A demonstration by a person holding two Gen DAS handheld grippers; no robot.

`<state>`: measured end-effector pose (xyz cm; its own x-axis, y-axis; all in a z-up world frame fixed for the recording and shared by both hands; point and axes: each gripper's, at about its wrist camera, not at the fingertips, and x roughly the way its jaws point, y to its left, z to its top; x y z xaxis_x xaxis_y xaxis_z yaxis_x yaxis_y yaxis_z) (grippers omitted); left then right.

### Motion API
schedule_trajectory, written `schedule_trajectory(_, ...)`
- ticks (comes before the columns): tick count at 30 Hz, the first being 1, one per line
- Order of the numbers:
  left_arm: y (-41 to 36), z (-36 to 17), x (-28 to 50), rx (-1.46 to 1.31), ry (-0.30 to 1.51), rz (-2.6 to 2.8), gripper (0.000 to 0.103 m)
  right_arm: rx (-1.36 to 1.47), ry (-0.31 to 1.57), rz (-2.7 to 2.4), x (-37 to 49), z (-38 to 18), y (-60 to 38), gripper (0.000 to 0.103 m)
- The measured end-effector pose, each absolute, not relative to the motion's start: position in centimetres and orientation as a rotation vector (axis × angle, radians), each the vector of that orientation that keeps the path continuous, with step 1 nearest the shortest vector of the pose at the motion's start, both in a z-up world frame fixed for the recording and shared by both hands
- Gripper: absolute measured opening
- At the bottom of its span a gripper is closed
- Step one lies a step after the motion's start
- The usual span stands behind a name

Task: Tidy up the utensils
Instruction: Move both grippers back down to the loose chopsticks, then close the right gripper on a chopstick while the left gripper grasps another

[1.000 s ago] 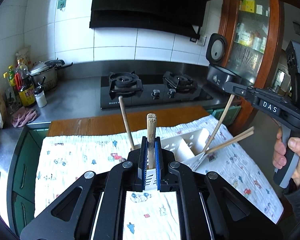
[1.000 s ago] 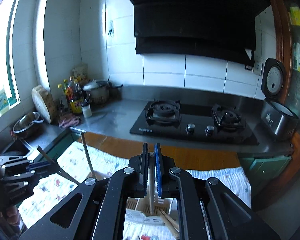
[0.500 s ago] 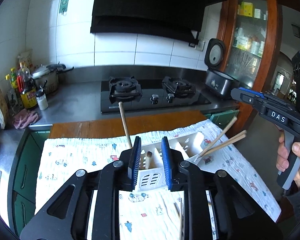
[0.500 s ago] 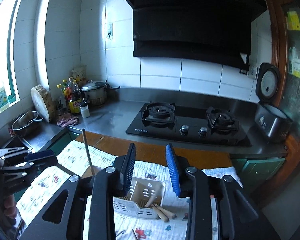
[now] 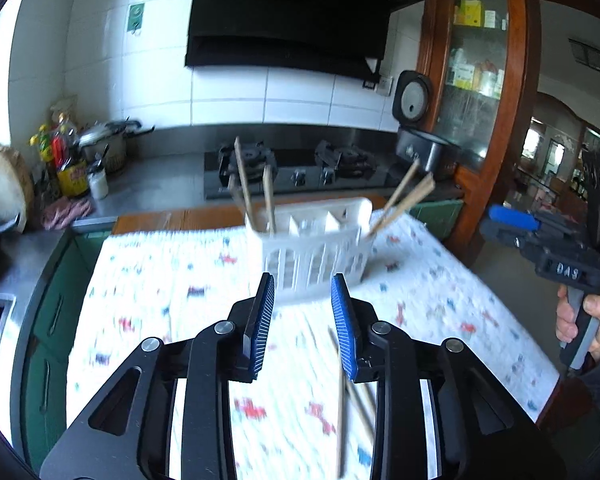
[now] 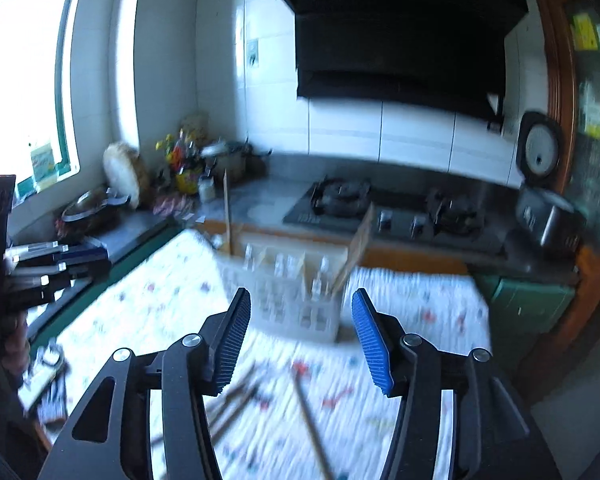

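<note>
Both grippers, left gripper (image 5: pixel 302 311) and right gripper (image 6: pixel 300 330), had backed off the caddy (image 5: pixel 314 240), jaws open, empty; you needed a centred grasp on the loose chopsticks (image 5: pixel 342 400) at lower centre.

Daylight is pouring through a window (image 6: pixel 28 92) onto white tiled walls (image 5: pixel 228 96); a wooden glass-fronted cabinet (image 5: pixel 480 80) is standing right.

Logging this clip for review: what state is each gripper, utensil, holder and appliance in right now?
Left gripper: open, empty.
Right gripper: open, empty.
White slotted plastic utensil holder: upright on the patterned cloth.
Wooden chopsticks in the holder: standing, leaning outward.
Loose wooden chopsticks: lying flat on the cloth.
Black rice cooker: lid open.
</note>
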<state>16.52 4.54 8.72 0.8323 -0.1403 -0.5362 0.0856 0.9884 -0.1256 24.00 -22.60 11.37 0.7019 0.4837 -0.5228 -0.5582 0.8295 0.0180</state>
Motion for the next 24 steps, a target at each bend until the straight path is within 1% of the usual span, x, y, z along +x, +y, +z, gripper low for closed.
schedule_trajectory(7,4.5,3.1,12.4,-0.168,0.642,-0.126,0.03,-0.172,0.672,0.602,20.7,2.6,-25.3,0.051)
schedule_trajectory(11,4.6,0.0,11.2,-0.215,0.694,-0.126,0.03,-0.206,0.727,0.597,20.1,-1.2,-26.4,0.048)
schedule_trajectory(16,4.2,-3.0,10.5,-0.219,0.75,-0.131,0.03,-0.257,0.786,0.581,20.6,-4.3,-27.0,0.038)
schedule_trajectory(17,4.1,-3.6,10.4,-0.217,0.762,-0.131,0.03,-0.265,0.797,0.581,20.8,-4.8,-27.1,0.038)
schedule_trajectory(20,3.8,-4.7,10.1,-0.222,0.785,-0.142,0.03,-0.277,0.823,0.585,21.0,-5.9,-27.1,0.034)
schedule_trajectory(22,3.6,-5.4,10.2,-0.219,0.805,-0.145,0.03,-0.292,0.84,0.587,21.4,-6.4,-26.8,0.029)
schedule_trajectory(24,3.5,-6.0,10.1,-0.212,0.819,-0.153,0.03,-0.302,0.85,0.591,21.5,-6.9,-26.6,0.027)
